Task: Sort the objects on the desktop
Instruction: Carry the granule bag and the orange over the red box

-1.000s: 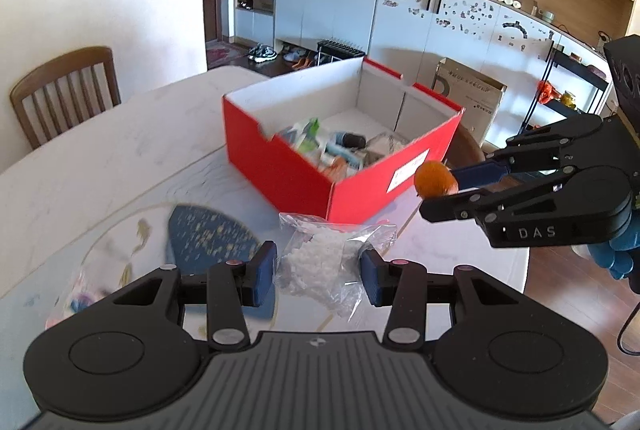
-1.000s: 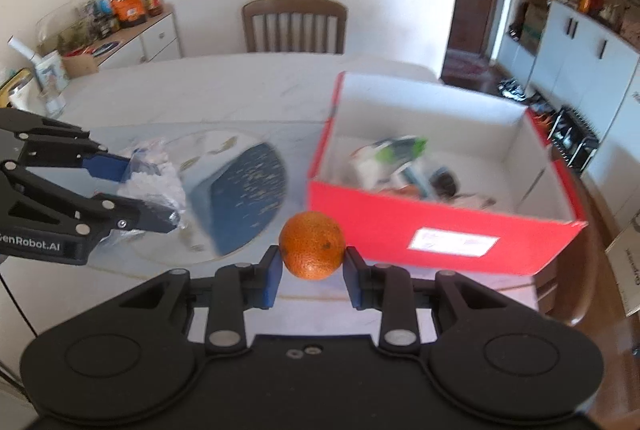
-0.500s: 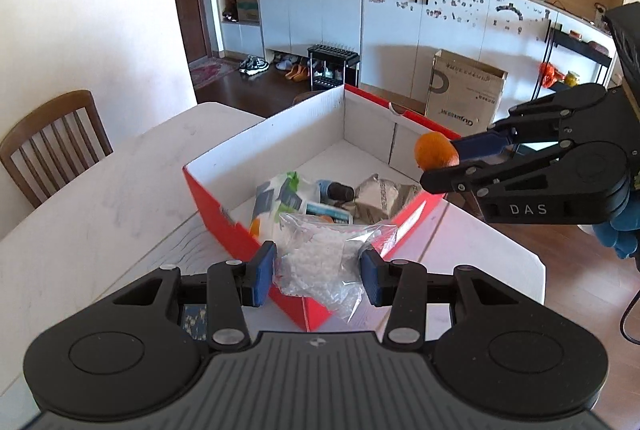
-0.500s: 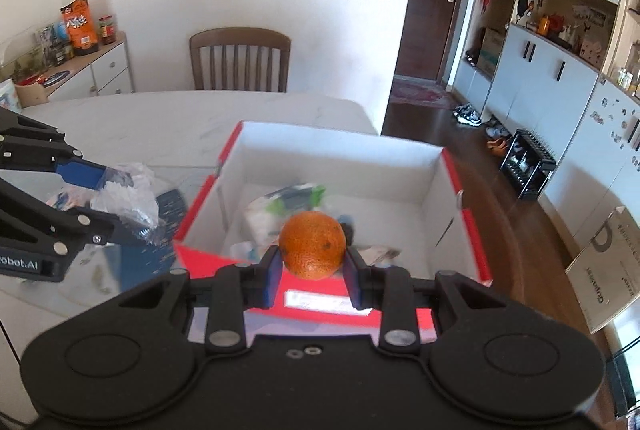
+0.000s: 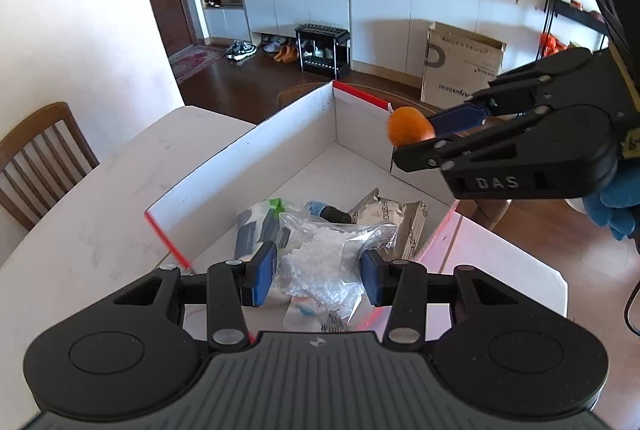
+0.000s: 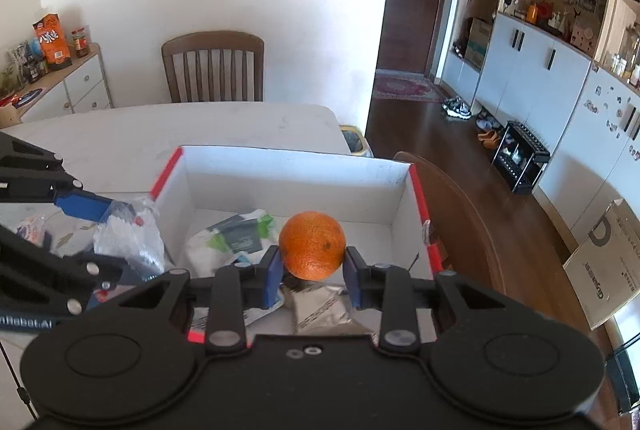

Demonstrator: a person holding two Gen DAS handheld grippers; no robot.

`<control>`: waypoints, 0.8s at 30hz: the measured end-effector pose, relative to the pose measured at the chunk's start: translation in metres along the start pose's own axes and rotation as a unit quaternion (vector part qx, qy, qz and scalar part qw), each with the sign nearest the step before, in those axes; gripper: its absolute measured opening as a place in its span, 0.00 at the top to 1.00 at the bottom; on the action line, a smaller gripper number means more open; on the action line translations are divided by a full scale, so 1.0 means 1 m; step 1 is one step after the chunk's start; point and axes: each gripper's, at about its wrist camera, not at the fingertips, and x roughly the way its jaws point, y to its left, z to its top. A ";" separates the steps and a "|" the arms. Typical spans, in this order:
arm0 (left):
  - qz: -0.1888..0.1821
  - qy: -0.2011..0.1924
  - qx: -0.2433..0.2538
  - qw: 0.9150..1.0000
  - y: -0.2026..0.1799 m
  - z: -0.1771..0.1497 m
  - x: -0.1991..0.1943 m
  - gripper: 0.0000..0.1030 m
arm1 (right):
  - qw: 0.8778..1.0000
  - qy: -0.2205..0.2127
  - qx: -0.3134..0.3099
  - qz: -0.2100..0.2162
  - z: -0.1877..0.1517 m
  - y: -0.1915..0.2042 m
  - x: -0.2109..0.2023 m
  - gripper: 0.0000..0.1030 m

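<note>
Both loads hang over the red box, ready to drop.

On the left, the left gripper clamps a clear bag of white pellets above the red box at its near left corner; to its right, the right gripper pinches the orange above the middle, box floor straight below.

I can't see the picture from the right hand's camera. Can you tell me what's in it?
The right tongs hold a round orange over an open red box with white insides, which has packets in it. At the left, the left tongs hold a clear bag of white bits.
</note>
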 end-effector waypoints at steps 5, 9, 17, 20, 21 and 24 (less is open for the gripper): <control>0.000 0.032 0.010 0.999 -0.001 0.015 0.031 0.58 | 1.000 0.021 0.004 0.001 0.009 -0.015 0.028 0.69; 0.001 0.063 0.009 0.998 0.002 0.022 0.057 0.58 | 0.999 0.039 -0.002 -0.001 0.013 -0.021 0.050 0.69; -0.005 0.113 0.010 0.994 0.005 0.025 0.097 0.58 | 0.997 0.080 0.008 -0.002 0.014 -0.026 0.096 0.69; -0.007 0.124 0.013 0.992 0.004 0.026 0.108 0.58 | 0.994 0.101 0.028 0.009 0.014 -0.032 0.111 0.69; -0.008 0.129 0.014 0.991 0.003 0.025 0.111 0.58 | 0.994 0.105 0.033 0.011 0.014 -0.034 0.115 0.69; -0.010 0.145 0.019 0.989 -0.001 0.024 0.120 0.58 | 0.992 0.123 0.035 0.008 0.015 -0.036 0.127 0.69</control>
